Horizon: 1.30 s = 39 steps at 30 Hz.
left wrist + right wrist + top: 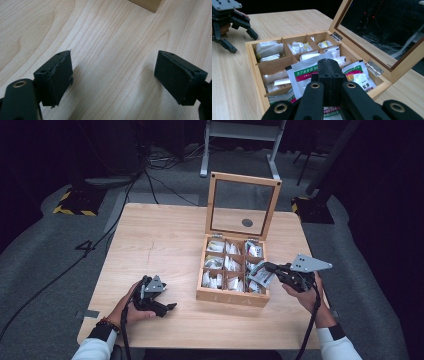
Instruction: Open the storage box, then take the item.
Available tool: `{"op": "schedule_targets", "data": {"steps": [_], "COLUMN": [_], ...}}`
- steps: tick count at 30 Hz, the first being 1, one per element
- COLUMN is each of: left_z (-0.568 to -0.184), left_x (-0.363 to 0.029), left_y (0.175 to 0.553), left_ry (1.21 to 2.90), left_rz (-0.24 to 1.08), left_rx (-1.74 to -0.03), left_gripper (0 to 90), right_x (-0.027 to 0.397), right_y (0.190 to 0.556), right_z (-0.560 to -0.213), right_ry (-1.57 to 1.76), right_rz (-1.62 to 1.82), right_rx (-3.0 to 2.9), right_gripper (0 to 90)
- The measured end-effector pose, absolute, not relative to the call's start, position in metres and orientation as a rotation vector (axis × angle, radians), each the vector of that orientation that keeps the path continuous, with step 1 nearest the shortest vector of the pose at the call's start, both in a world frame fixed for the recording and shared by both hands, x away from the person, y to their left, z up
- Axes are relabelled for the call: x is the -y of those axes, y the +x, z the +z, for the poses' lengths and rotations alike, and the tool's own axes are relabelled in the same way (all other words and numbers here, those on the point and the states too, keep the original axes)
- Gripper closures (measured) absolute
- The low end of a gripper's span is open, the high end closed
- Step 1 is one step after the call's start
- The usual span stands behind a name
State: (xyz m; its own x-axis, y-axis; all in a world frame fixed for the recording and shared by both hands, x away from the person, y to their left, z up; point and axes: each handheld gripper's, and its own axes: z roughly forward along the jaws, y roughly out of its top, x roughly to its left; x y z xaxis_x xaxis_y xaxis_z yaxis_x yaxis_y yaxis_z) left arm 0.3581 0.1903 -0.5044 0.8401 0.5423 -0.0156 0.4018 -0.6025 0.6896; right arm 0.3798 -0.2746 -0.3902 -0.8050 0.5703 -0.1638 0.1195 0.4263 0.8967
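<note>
The right gripper (264, 272) hovered over the wooden box's (231, 297) right column, at about four o'clock on the table (160, 240), its jaws pressed together on a white sachet (303, 72) with a green and red label. The box's glass lid (243, 205) stood upright at twelve o'clock. The left gripper (167, 309) rested at seven o'clock, jaws wide apart, holding nothing.
</note>
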Motion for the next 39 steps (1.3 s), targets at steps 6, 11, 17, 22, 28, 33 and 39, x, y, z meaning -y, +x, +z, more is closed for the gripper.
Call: {"op": "schedule_targets", "data": {"steps": [6,11,17,22,28,33,39], "left_z": [-0.504,-0.504,-0.504,-0.504,-0.504,-0.504,-0.504], "left_x": [-0.19,-0.19,-0.19,-0.19,-0.19,-0.19,-0.19], "left_y": [0.358,0.358,0.359,0.359,0.359,0.359,0.359], "left_ry": [2.297,2.297,2.296,2.296,2.297,2.298,2.296], "left_rz": [0.255,0.254,0.255,0.256,0.255,0.257,0.257], "left_rx": [-0.683,-0.682,-0.681,-0.681,-0.683,-0.683,-0.687], "left_gripper": [15.5,15.5,15.5,15.5,15.5,15.5,15.5], "right_x": [0.272,0.271,0.267,0.263,0.255,0.25,0.243], "right_y": [0.374,0.371,0.366,0.359,0.347,0.336,0.324], "right_z": [-0.383,-0.38,-0.376,-0.373,-0.369,-0.37,-0.374], "right_ry": [0.557,0.544,0.522,0.505,0.48,0.448,0.422], "right_rz": [1.375,1.392,1.422,1.426,1.437,1.434,1.436], "right_rx": [-2.218,-2.215,-2.211,-2.22,-2.236,-2.258,-2.293], "right_gripper": [90.0,90.0,90.0,90.0,90.0,90.0,90.0]}}
